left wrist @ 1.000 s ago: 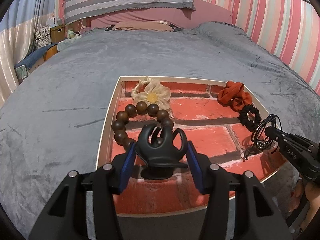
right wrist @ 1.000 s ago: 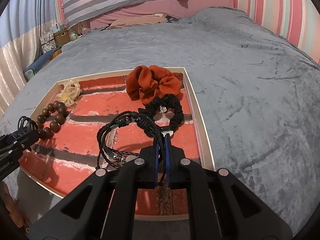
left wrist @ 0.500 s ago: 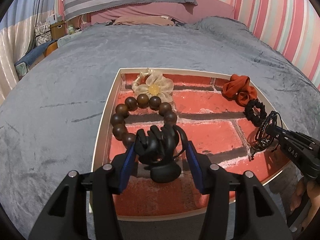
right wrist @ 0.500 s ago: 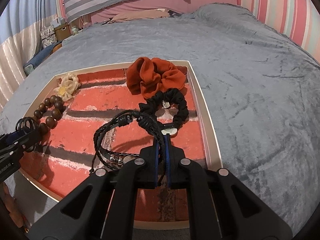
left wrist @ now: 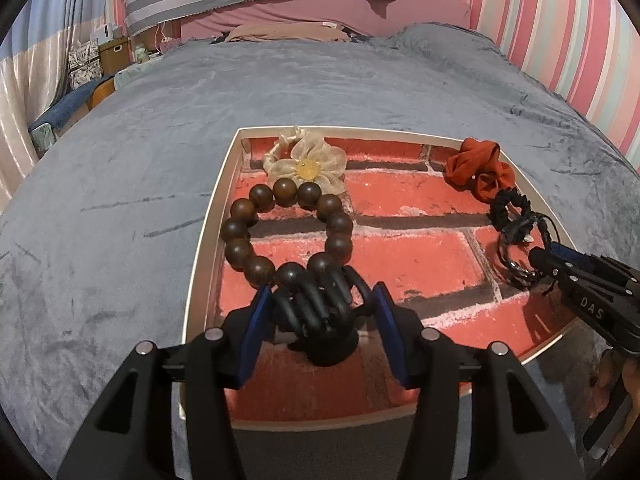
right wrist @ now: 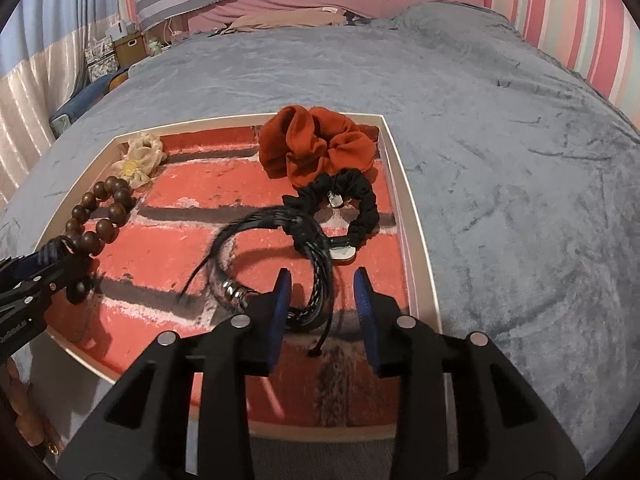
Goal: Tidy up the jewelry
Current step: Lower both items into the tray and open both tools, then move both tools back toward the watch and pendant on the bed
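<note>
Item: my right gripper (right wrist: 322, 296), clamped on the cord bracelet (right wrist: 276, 256) a moment ago, is opening, dropping it in the tray (right wrist: 412, 240); my left gripper (left wrist: 318, 312) half-wide around the claw clip (left wrist: 320, 312).

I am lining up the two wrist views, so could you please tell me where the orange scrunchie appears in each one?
Left wrist view: the orange scrunchie lies at upper right, in the tray's far right corner.
Right wrist view: the orange scrunchie lies at top centre, against the tray's far edge.
Shared landmark: the black scrunchie touching its near side.
</note>
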Motion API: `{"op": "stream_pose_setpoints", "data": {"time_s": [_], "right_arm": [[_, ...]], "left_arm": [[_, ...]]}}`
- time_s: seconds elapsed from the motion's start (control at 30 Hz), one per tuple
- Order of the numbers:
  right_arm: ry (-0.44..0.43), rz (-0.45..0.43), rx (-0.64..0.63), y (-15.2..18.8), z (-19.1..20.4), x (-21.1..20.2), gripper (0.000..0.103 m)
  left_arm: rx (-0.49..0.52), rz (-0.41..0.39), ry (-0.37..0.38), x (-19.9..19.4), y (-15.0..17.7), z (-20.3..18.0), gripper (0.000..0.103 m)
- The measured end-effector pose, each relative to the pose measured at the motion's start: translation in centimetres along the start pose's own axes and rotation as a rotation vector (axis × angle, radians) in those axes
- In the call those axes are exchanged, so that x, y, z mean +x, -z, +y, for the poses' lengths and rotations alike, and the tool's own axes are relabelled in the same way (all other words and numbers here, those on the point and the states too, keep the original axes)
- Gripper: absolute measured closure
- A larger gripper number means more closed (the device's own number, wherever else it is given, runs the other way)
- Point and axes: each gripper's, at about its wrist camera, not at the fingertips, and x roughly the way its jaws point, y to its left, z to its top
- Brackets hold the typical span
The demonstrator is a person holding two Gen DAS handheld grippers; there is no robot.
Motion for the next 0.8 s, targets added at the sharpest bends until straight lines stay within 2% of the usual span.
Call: {"op": "stream_pose_setpoints", "data": {"time_s": [0.1, 0.13, 0.17, 0.27, 0.33, 0.47, 0.53, 0.57, 0.63, 0.8], "right_arm": [[-0.004, 0.003, -0.004, 0.0, 0.0, -0.7, 0.06], [-0.007, -0.002, -0.003, 0.0, 0.0, -1.0, 0.053], [-0.008, -0.01, -0.002, 0.1, -0.1, -1.6, 0.051], [-0.016, -0.028, -0.006, 0.2, -0.1, -3.0, 0.043], [-0.017, -0.043, -0.005, 0.1, -0.1, -3.9, 0.033], [-0.007, -0.091, -0.008, 0.4, -0.3, -6.7, 0.02], [0.006, -0.121, -0.008, 0.7, -0.4, -8.2, 0.008], [0.01, -0.134, -0.007, 0.9, -0.5, -8.8, 0.007], [0.019, -0.161, -0.004, 1.4, -0.9, -10.3, 0.004], [0.019, -0.179, 0.016, 3.0, -1.8, -13.2, 0.004]], "left_arm": [[0.008, 0.0, -0.001, -0.7, 0.0, -0.2, 0.051], [0.009, -0.001, 0.002, -1.0, 0.1, -0.2, 0.049], [0.008, -0.004, 0.01, -1.5, 0.1, -0.2, 0.043], [0.009, -0.022, 0.02, -2.8, 0.2, -0.4, 0.039], [0.01, -0.031, 0.026, -3.9, 0.4, -0.5, 0.036], [0.01, -0.061, 0.021, -6.3, 1.0, -0.6, 0.033], [0.003, -0.077, 0.01, -7.4, 1.3, -0.5, 0.03], [-0.004, -0.085, 0.003, -8.0, 1.5, -0.4, 0.024], [-0.022, -0.119, 0.001, -9.7, 2.1, -0.1, 0.02], [-0.043, -0.148, 0.009, -12.9, 3.7, 0.2, 0.02]]}}
